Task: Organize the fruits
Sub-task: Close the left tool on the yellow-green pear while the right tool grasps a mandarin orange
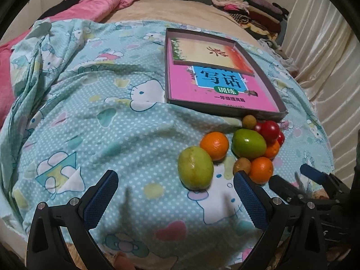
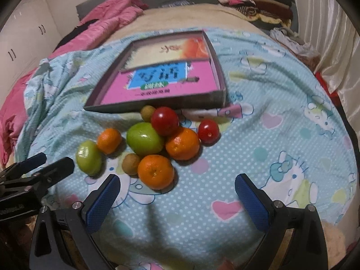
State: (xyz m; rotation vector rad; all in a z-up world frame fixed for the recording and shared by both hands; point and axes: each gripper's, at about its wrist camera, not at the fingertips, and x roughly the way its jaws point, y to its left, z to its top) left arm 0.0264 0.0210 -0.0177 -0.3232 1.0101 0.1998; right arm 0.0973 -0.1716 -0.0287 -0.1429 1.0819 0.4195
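Note:
A pile of fruit lies on the blue cartoon bedsheet (image 1: 101,121) in front of a shallow box lid (image 1: 279,105) that holds two books. In the left wrist view I see a green fruit (image 1: 195,171), an orange (image 1: 214,145), a larger green fruit (image 1: 248,144), a red tomato (image 1: 270,129) and a second orange (image 1: 261,169). The right wrist view shows the same pile: an orange (image 2: 155,171), a green fruit (image 2: 145,138), a tomato (image 2: 165,120). My left gripper (image 1: 174,181) is open just before the near green fruit. My right gripper (image 2: 177,185) is open just before the near orange.
The box lid (image 2: 221,94) lies just beyond the fruit. A pink quilt (image 1: 101,2) lies at the back left. Folded clothes (image 1: 247,4) are stacked at the back right. A cream curtain (image 1: 321,51) hangs along the right side.

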